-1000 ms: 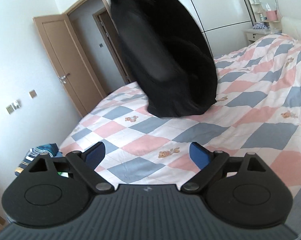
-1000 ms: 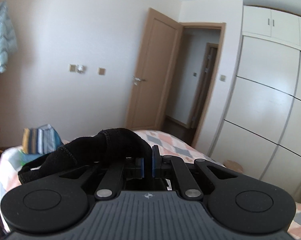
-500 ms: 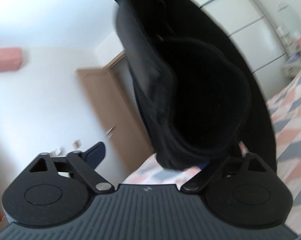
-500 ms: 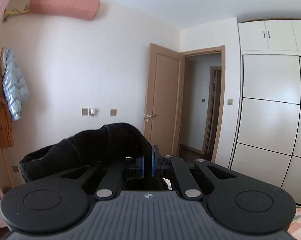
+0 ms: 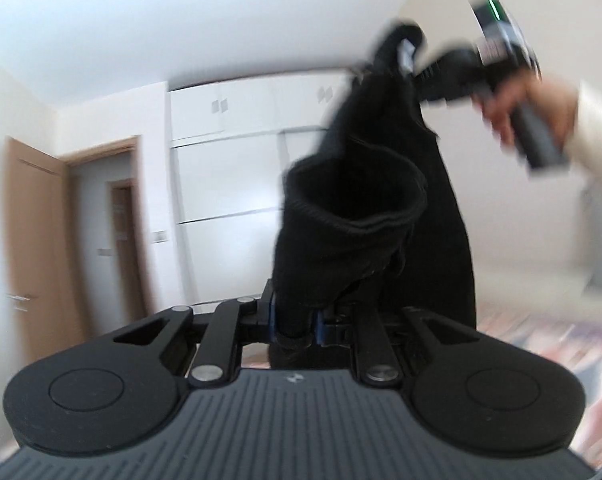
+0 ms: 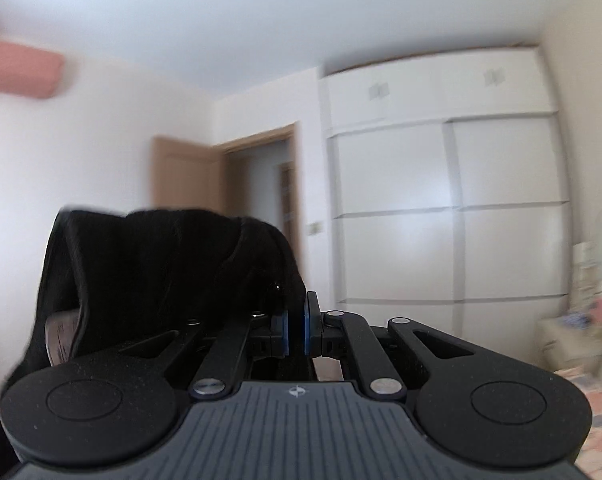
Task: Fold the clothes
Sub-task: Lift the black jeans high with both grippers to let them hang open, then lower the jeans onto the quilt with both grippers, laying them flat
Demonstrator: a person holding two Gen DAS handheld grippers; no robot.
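Observation:
A black knit garment (image 5: 365,216) hangs in the air between both grippers. My left gripper (image 5: 295,322) is shut on its lower edge, next to a ribbed open cuff. My right gripper (image 6: 295,326) is shut on another part of the black garment (image 6: 161,264), which drapes over its left finger. In the left wrist view the right gripper (image 5: 413,60) shows at the upper right, held in a hand, gripping the garment's top. The bed is mostly out of sight below.
A white wardrobe (image 6: 449,208) and an open brown door (image 5: 33,240) stand ahead. A strip of the checked bedcover (image 5: 541,340) shows at the lower right. A pink object (image 6: 21,72) sits high on the left wall.
My left gripper was open over the bed; it has risen, tilted up and shut on the garment's lower edge. My right gripper kept its hold and lifted the garment higher.

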